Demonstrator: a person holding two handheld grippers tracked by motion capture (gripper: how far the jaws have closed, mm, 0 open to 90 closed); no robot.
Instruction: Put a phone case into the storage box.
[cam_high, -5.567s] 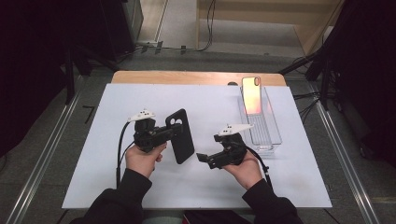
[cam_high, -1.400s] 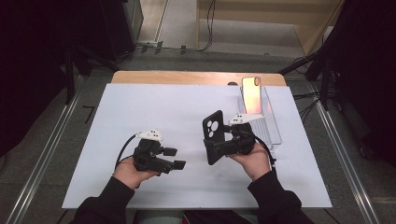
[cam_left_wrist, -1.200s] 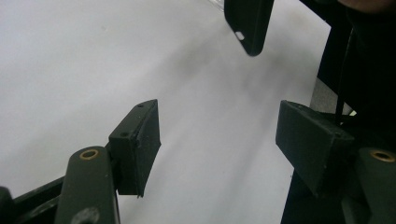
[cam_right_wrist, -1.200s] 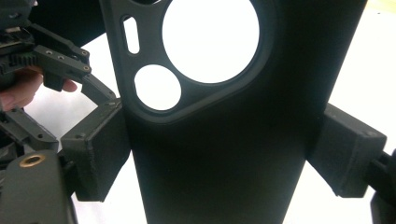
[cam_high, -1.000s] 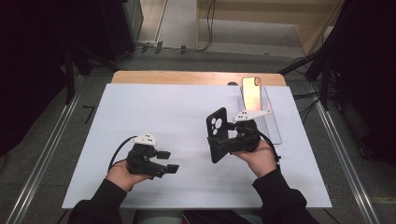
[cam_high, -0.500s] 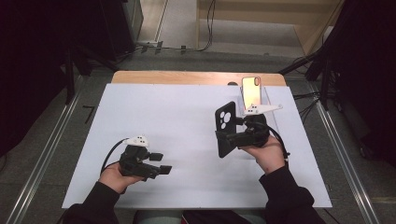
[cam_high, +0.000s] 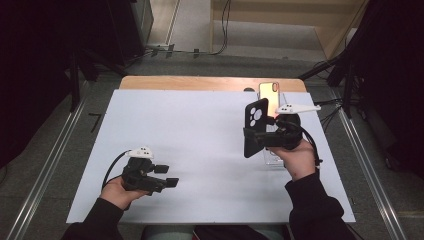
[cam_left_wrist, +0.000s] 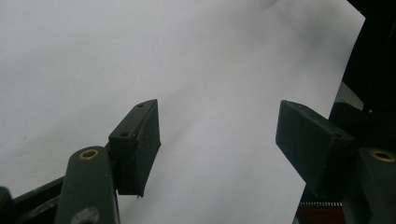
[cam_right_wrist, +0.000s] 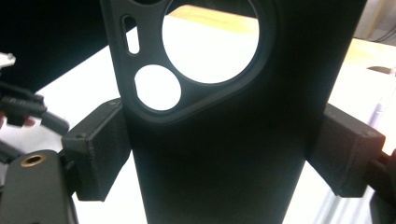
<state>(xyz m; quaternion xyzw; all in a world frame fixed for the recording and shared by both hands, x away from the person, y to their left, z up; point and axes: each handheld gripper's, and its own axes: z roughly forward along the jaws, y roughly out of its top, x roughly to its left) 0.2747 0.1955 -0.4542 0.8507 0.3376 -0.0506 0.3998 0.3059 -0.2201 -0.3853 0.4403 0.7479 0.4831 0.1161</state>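
The black phone case (cam_high: 255, 127) stands upright above the right half of the table, clamped across its width by the right gripper (cam_high: 267, 136). In the right gripper view the 2 pads press its long edges below the camera cutouts (cam_right_wrist: 210, 42), which leaves the upper end free and the case's length clear, probably so it can be lowered over or stood beside the phone. That smartphone (cam_high: 269, 94) stands just behind the case, propped upright at the far end of a clear plastic tray (cam_high: 274, 159) whose near end shows below the right hand (cam_high: 299, 159). The case hangs over the tray's left side, and the gripper body and its cable hide most of the tray's middle, so the gap between case and phone cannot be judged exactly.

The left gripper (cam_high: 167, 176) rests low over the white table cover (cam_high: 190, 130) near the front left, well apart from the case, its jaws spread with nothing between them. The bare wooden tabletop edge (cam_high: 200, 83) shows beyond the cover.
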